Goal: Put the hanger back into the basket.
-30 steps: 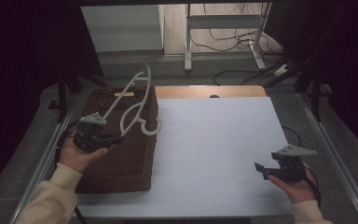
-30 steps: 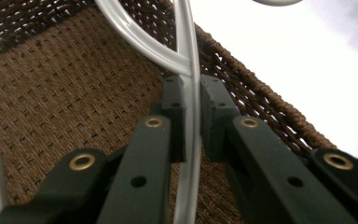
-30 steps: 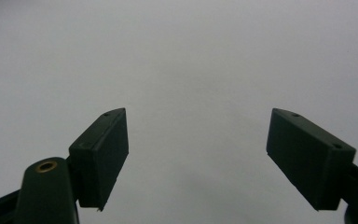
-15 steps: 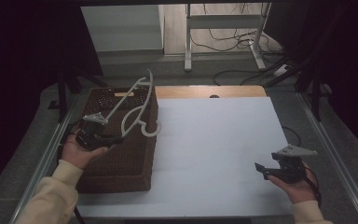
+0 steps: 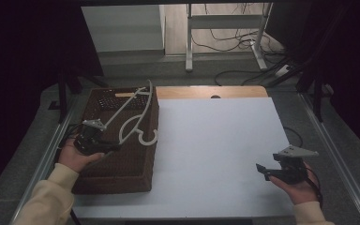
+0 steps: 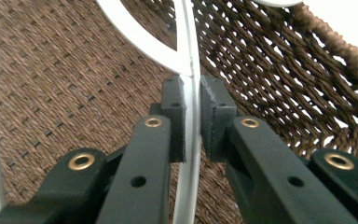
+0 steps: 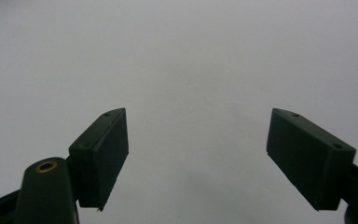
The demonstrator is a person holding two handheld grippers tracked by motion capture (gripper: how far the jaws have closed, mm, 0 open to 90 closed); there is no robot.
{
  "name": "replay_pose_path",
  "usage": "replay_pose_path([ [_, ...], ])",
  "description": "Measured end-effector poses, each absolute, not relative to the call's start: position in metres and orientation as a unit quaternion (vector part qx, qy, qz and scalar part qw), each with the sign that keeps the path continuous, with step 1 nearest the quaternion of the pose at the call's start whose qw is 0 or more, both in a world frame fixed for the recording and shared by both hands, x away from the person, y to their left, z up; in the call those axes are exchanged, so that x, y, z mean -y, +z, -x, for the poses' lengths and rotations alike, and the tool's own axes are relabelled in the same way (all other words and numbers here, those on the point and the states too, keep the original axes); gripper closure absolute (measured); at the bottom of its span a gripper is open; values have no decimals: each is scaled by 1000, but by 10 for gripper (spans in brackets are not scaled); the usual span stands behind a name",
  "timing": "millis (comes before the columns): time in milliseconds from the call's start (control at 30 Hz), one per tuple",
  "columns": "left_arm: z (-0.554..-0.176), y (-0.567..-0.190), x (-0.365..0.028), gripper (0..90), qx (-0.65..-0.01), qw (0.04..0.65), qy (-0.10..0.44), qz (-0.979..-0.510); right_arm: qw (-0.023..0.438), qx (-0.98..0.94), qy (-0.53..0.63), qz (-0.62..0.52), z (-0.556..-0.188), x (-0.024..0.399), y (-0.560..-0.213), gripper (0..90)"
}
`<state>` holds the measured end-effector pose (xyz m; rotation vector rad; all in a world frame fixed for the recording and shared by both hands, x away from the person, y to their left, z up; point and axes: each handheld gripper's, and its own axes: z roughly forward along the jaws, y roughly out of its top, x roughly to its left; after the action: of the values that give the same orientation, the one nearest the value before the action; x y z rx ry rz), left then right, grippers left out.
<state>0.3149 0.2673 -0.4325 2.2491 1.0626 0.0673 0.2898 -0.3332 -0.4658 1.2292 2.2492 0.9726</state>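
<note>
— While your left gripper (image 5: 110, 146) pinches that white hanger (image 5: 130, 112) by one thin arm, lift gently and straight; my guess is you're drawing it up out of the brown wicker basket (image 5: 143, 168).

— Is my grip good enough?

— In the left gripper view the pads (image 6: 177, 116) press on either side of the hanger's arm (image 6: 190, 93), just below where two arms meet. That's a narrow hold, so I'd expect the hanger to swing if you twist your wrist. Keep the hook end, which hangs over the basket's right rim, from catching the weave as you lift.

— And my other hand?

— Your right gripper (image 5: 262, 171) sits spread wide over the bare white table (image 5: 215, 140), holding nothing, well apart from the basket. If you mean to set the hanger down there, that space is open to you.

— How many things am I dealing with?

— One hanger, tilted with its far end over the basket's back rim; one basket at the table's left side; two grippers. Inside the basket I can make out a pale flat strip near the back, but cannot tell what it is.
</note>
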Motion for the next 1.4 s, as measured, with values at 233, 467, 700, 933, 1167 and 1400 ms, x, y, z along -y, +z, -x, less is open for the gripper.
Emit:
replay_pose_path([
  [233, -307, -434, -268, 811, -399, 315, 17, -861, 199, -804, 347, -440, -290, 333, -466, 212],
  [467, -304, -436, -273, 811, -402, 309, 8, -862, 199, -805, 347, -439, -290, 333, -466, 212],
  [700, -308, -438, -271, 808, -403, 300, 13, -865, 199, -806, 345, -438, -290, 332, -466, 212],
  [933, -309, -437, -269, 607, -398, 300, 30, -866, 200, -806, 345, -437, -291, 332, -466, 212],
  [1167, -307, -424, -270, 479, -405, 325, 47, -853, 200, -806, 346, -437, -290, 332, -465, 211],
  [1400, -302, -418, -262, 364, -403, 343, 57, -846, 200, -806, 347, -437, -290, 332, -465, 211],
])
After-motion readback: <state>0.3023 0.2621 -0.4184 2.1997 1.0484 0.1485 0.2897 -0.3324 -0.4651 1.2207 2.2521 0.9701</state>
